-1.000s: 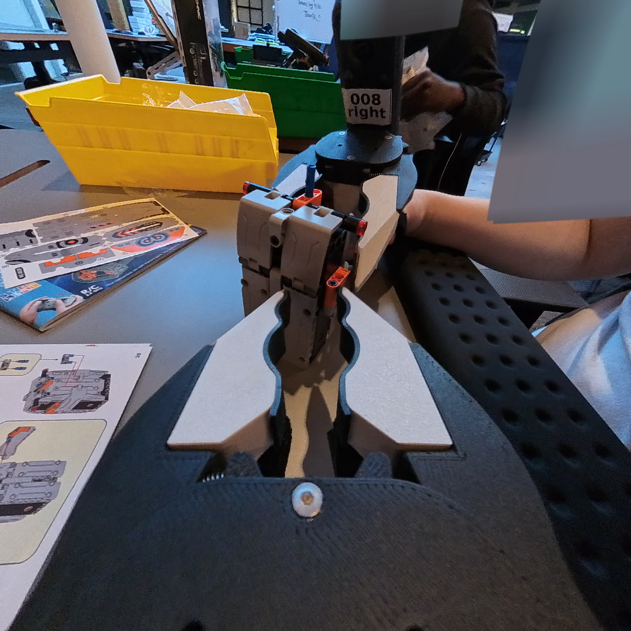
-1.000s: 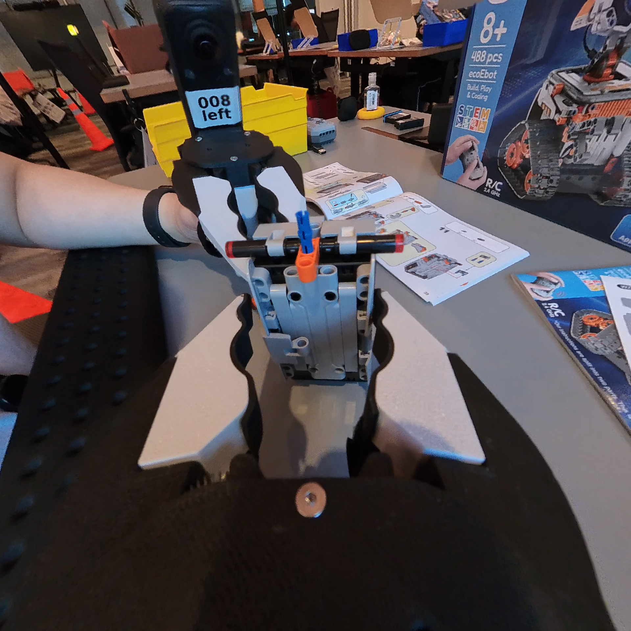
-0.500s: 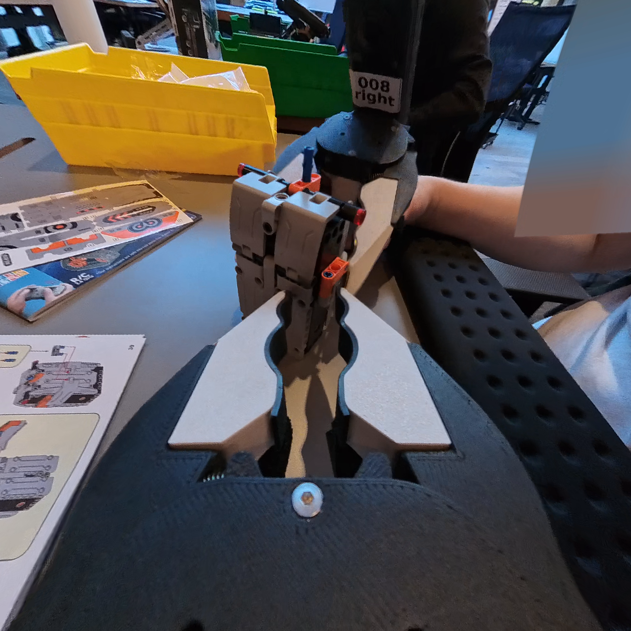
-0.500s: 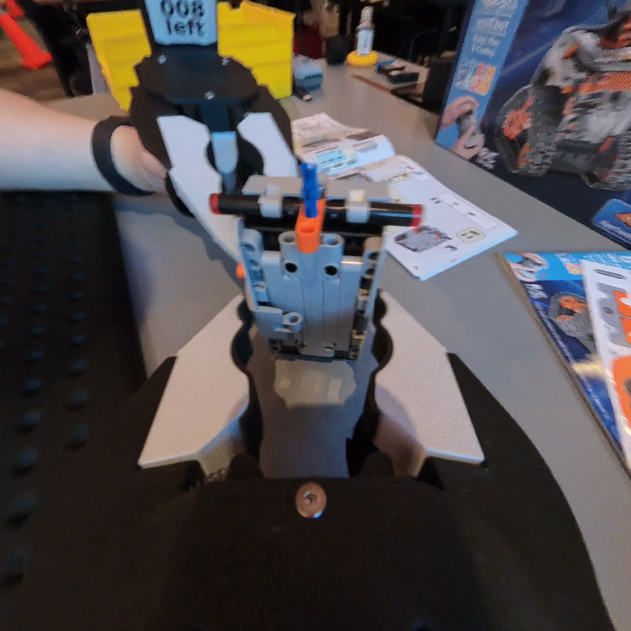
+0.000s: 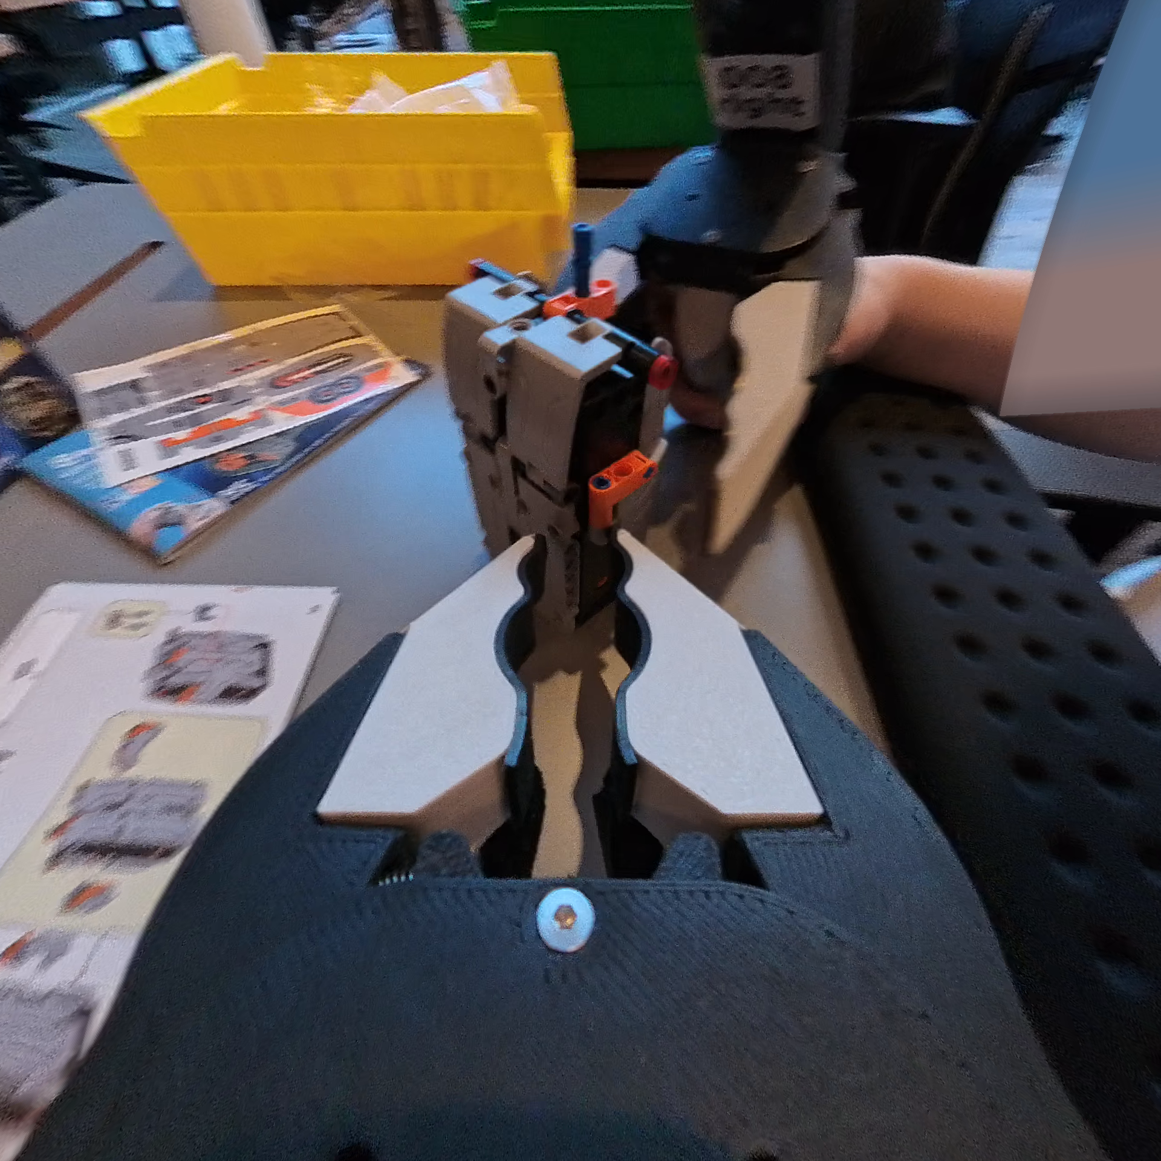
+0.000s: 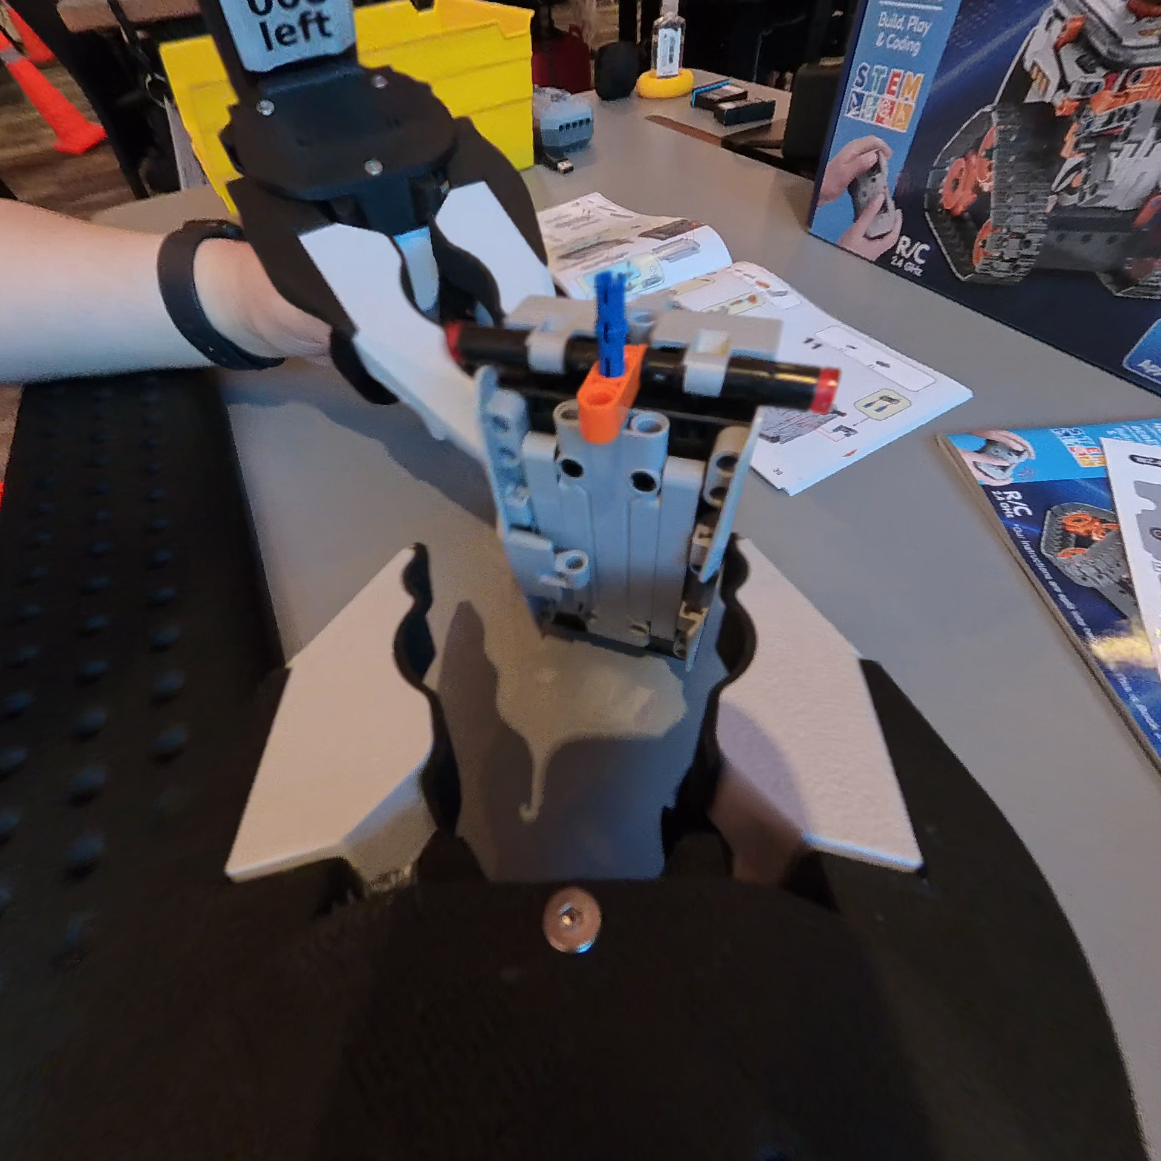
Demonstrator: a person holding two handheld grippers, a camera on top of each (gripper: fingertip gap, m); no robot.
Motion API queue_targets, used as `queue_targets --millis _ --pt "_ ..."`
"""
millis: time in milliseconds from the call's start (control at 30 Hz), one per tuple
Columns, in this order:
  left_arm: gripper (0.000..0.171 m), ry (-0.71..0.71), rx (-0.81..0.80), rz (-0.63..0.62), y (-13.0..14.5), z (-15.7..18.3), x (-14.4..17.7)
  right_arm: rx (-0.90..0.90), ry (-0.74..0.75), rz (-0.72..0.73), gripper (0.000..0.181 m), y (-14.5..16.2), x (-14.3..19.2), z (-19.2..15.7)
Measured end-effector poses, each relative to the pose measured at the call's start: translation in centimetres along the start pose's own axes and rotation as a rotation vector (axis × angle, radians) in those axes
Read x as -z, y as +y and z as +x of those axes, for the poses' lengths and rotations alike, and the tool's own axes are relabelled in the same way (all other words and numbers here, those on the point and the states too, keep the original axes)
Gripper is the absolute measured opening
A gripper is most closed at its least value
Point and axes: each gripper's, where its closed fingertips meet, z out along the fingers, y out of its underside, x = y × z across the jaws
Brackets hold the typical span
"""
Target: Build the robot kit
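A grey brick assembly with a black axle, orange connectors and a blue pin on top stands upright above the grey table. My left gripper is shut on its lower end. In the right wrist view the assembly leans a little to the left between my right gripper's spread fingers. There is a gap on the left side, and its right edge is close to the right fingertip. The right gripper is open. The left gripper's fingers reach the assembly from behind. The right gripper's finger stands apart to the assembly's right.
A yellow bin and a green bin stand at the far edge. Instruction pages and a booklet lie to the left. A black perforated mat lies to the right. A blue product box stands past an open manual. Only a small space, under 4 cm, lies between the two pairs of fingers.
My right gripper's fingers have spread and let go of the assembly. The assembly now tilts in the right wrist view. The left gripper keeps its hold.
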Motion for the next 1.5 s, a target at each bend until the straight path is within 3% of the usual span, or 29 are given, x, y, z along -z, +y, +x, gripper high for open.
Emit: queue_targets --millis 67,233,300,400,633,933,1000,1100,1200,1367,1500 --pt "0.011 -0.128 0.001 -0.037 0.7 -1.9 0.6 -0.021 -0.005 0.015 0.099 0.0 0.5 0.1" --pt "0.02 -0.103 0.084 -0.007 0.6 -0.8 1.7 -0.035 -0.011 0.048 0.09 -0.4 1.9 1.2" --pt "0.03 -0.119 0.107 -0.03 1.1 -0.6 1.7 -0.037 -0.048 0.022 0.09 0.0 1.7 1.4" --pt "0.032 -0.141 0.127 -0.034 1.2 -0.5 1.3 0.006 -0.094 -0.053 0.087 1.0 1.2 1.9" --pt "0.028 -0.164 0.126 -0.004 0.2 0.1 0.3 -0.06 -0.225 0.027 0.054 -0.2 1.8 2.3" --pt "0.013 -0.224 0.089 -0.078 1.0 0.1 0.3 -0.042 -0.14 0.016 0.046 -0.5 0.8 2.4" --pt "0.02 -0.243 0.116 -0.101 1.3 0.2 1.2 -0.037 -0.143 0.007 0.046 -0.7 0.2 1.9" --pt "0.017 -0.27 0.175 -0.123 1.8 0.2 4.1 -0.039 -0.132 -0.007 0.046 -1.1 -1.3 0.9" --pt "0.022 -0.403 0.224 -0.1 2.3 -0.8 9.6 -0.04 -0.108 -0.012 0.046 -1.6 -2.7 0.0" --pt "0.035 -0.656 0.346 -0.152 7.0 -1.3 20.1 -0.097 -0.068 -0.022 0.046 -2.2 -5.1 -1.2" --pt "0.037 -0.738 0.405 -0.108 9.3 -0.1 24.3 -0.138 -0.069 -0.029 0.044 -2.5 -6.7 -2.6"
